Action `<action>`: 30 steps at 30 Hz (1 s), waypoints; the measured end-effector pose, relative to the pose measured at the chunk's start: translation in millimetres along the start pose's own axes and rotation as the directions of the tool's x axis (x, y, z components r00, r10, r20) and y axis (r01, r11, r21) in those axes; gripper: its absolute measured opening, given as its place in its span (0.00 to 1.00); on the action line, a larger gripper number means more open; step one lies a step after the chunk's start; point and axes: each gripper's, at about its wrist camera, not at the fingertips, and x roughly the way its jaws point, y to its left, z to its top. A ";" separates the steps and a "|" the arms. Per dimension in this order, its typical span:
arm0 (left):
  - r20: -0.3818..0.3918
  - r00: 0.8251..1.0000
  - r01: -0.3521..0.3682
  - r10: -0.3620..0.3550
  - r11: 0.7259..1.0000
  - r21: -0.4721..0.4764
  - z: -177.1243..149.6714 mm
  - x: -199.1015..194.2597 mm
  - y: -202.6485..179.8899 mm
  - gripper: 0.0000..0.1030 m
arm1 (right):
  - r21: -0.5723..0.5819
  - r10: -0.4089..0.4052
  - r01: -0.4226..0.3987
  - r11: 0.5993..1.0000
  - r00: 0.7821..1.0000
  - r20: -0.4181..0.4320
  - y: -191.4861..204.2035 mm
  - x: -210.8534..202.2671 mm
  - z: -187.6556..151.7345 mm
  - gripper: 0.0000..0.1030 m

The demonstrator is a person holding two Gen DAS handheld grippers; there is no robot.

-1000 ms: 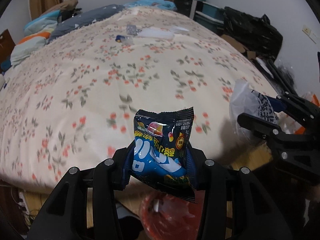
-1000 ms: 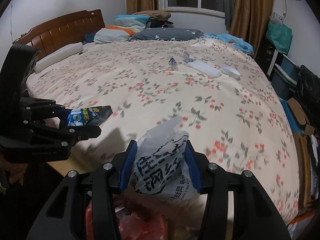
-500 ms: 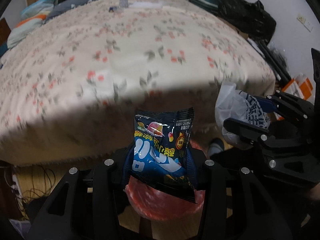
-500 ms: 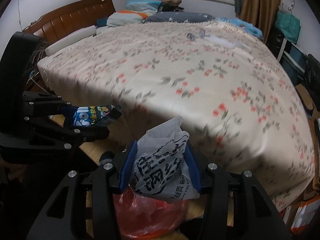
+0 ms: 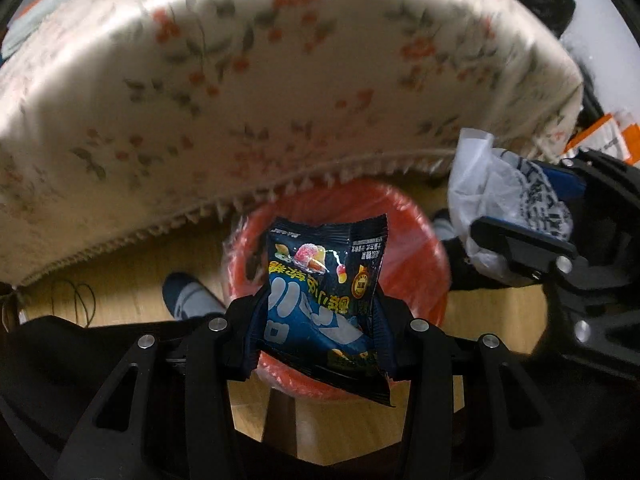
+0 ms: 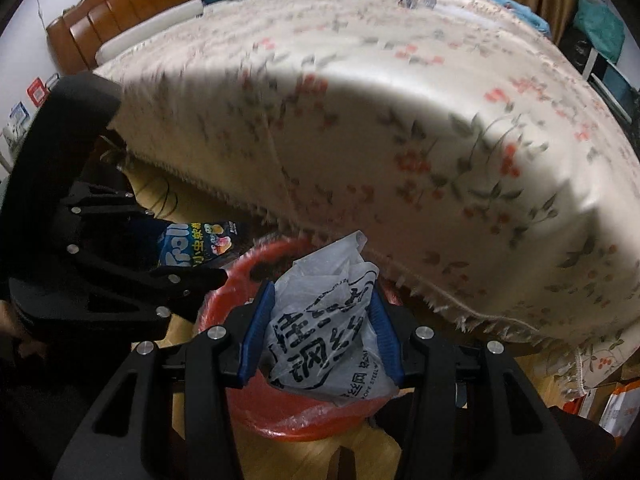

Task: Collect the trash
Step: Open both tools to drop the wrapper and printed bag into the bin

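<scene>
My left gripper (image 5: 320, 320) is shut on a dark blue snack packet (image 5: 324, 280), which hangs directly above a red bin (image 5: 420, 236) lined with plastic on the wooden floor. My right gripper (image 6: 320, 328) is shut on a crumpled white plastic bag (image 6: 320, 332) with black print, held over the same red bin (image 6: 292, 420). In the right wrist view the left gripper (image 6: 200, 268) comes in from the left with the snack packet (image 6: 200, 244). In the left wrist view the right gripper (image 5: 536, 216) and its white bag (image 5: 496, 192) sit at the right, beside the bin.
The floral bedspread (image 5: 240, 80) with its fringed edge overhangs the floor just behind the bin. A person's foot in a dark sock (image 5: 188, 300) stands left of the bin. Boxes and orange packaging (image 6: 616, 404) lie at the bed's right corner. Small items (image 6: 416, 0) rest far back on the bed.
Both grippers have sunk and tilted downward, from over the bed's edge to above the red bin. The bin has come fully into view beneath them. Both grips are unchanged.
</scene>
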 end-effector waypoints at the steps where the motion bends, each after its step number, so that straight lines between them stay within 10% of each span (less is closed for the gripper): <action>1: -0.019 1.000 -0.002 0.002 1.000 0.000 -0.3 7.5 1.2 0.43 | -0.001 0.001 -0.001 1.000 1.000 -0.007 -0.1 2.5 -1.3 0.46; 30: -0.126 0.992 0.008 -0.013 0.999 -0.040 1.4 59.3 12.9 0.54 | 0.011 0.044 -0.043 0.999 0.988 -0.146 1.3 53.1 -12.5 0.46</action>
